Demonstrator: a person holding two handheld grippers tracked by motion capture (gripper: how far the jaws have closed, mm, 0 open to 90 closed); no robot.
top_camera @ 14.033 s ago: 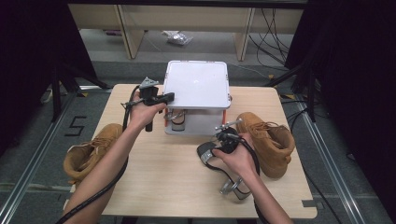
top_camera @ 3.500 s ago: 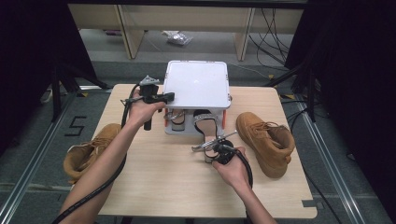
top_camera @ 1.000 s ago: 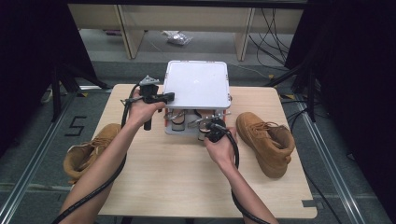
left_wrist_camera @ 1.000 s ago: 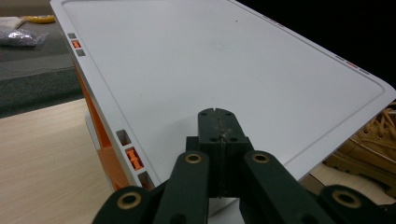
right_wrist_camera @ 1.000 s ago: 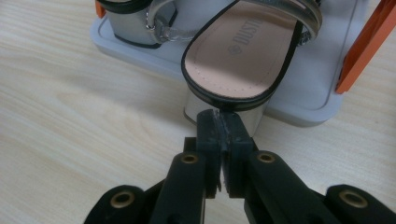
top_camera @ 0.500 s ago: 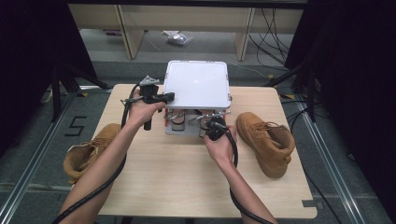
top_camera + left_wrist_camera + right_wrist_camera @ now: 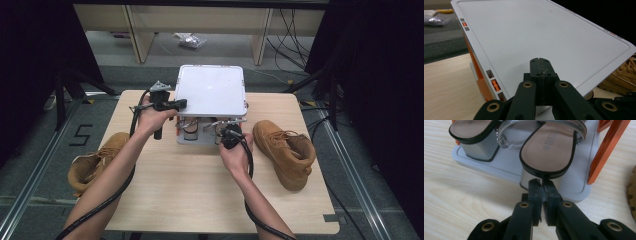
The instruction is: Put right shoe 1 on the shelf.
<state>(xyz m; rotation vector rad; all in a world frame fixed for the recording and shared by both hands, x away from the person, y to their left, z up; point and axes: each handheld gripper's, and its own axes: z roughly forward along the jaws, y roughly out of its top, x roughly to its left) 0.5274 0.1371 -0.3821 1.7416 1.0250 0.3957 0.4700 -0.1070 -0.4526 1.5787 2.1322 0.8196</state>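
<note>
A small shoe rack with a white top (image 7: 212,90) and orange struts (image 7: 606,147) stands at the back middle of the table. Two silver block-heel sandals sit on its grey lower shelf (image 7: 506,167). My right gripper (image 7: 541,182) is shut on the back rim of the nearer sandal (image 7: 549,147), at its heel. The other sandal (image 7: 471,130) lies to its left. In the high view my right gripper (image 7: 226,132) is at the rack's front. My left gripper (image 7: 541,61) is shut, with its tips resting on the white top (image 7: 536,32) near the left edge (image 7: 182,103).
One tan boot (image 7: 285,150) lies on the table to the right of the rack, close to my right hand. A second tan boot (image 7: 95,160) lies at the table's left edge. The wooden table top (image 7: 200,190) in front of the rack is bare.
My right gripper has brought the silver sandal from the table's front right to the rack's lower shelf. It has hardly moved in the last second. The left gripper has stayed on the rack top.
</note>
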